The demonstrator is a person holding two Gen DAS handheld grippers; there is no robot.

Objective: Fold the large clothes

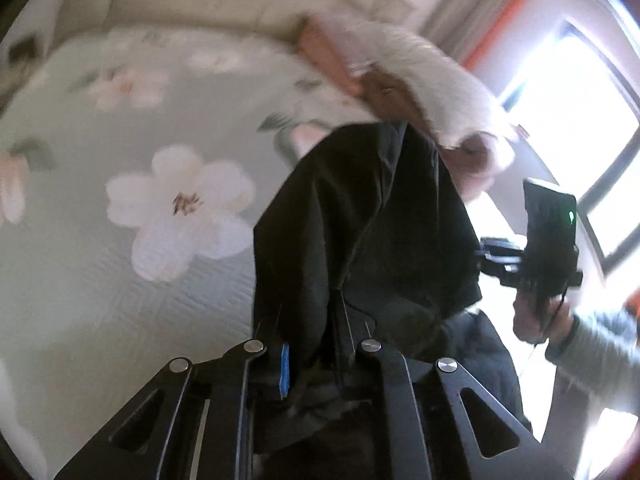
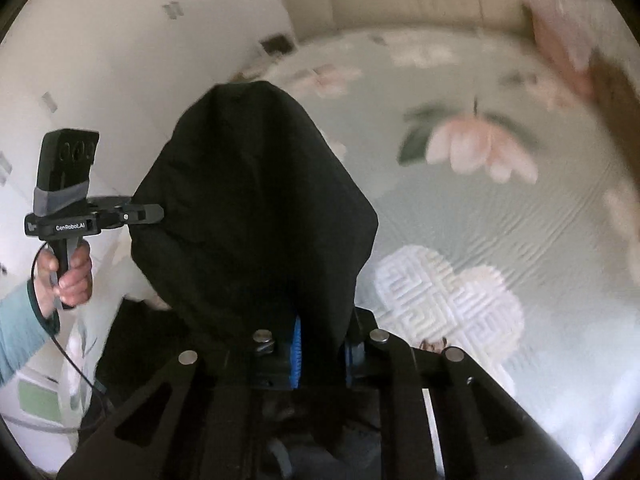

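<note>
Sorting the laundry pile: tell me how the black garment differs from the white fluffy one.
The black garment is smooth and dark, clamped in the left gripper and the right gripper; the white fluffy garment is pale, furry and in neither gripper. Both look large.

My left gripper [image 1: 308, 344] points steeply downward, its fingers [image 1: 285, 368] clamped tight on black cloth [image 1: 360, 220]; my right gripper [image 2: 320, 344] points down likewise, fingers [image 2: 297, 354] pinched on the same cloth; my left hand [image 2: 70, 276] grips its handle upright, sleeve at the wrist; my right hand [image 1: 536, 320] grips its handle likewise.
</note>
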